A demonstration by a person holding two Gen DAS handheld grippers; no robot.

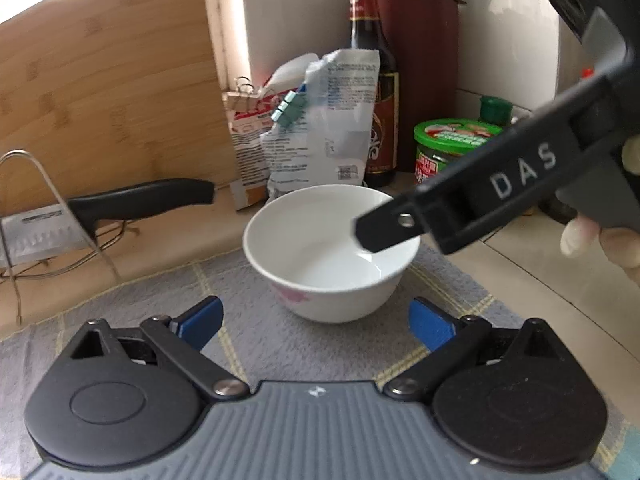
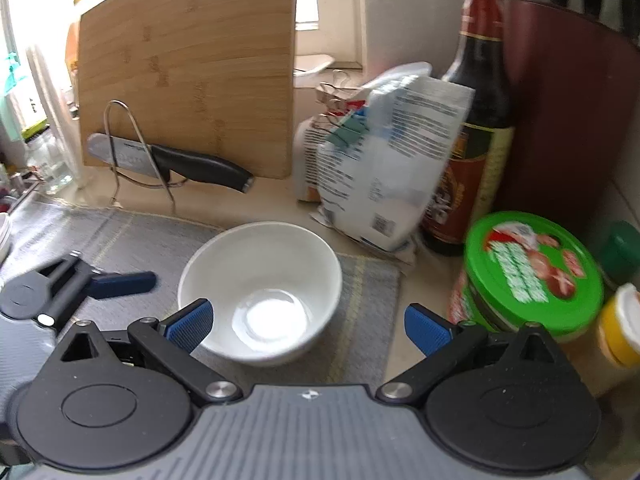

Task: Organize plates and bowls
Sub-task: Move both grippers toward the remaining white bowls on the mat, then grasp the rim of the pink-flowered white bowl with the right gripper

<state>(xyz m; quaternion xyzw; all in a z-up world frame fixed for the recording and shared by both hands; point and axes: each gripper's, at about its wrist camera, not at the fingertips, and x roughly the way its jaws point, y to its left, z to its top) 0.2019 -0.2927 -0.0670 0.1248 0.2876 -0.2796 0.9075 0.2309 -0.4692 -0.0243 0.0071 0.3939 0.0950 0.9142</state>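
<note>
A white bowl (image 1: 332,256) with a pink pattern on its side stands upright and empty on a grey mat (image 1: 132,312). My left gripper (image 1: 316,326) is open, its blue pads just short of the bowl's near side, with nothing between them. One finger (image 1: 384,232) of my right gripper reaches in from the upper right and hangs over the bowl's right rim. In the right wrist view the bowl (image 2: 260,292) lies just ahead. My right gripper (image 2: 308,330) is open above it, and its left pad overlaps the near rim. A finger (image 2: 120,284) of the left gripper shows at the left.
A knife (image 2: 188,164) rests in a wire rack before an upright bamboo board (image 2: 188,60). Clipped bags (image 2: 384,168), a dark sauce bottle (image 2: 476,132), a dark red block (image 2: 568,120), a green-lidded jar (image 2: 532,272) and a yellow-capped jar (image 2: 620,328) crowd the back right. A hand (image 1: 612,240) holds the right gripper.
</note>
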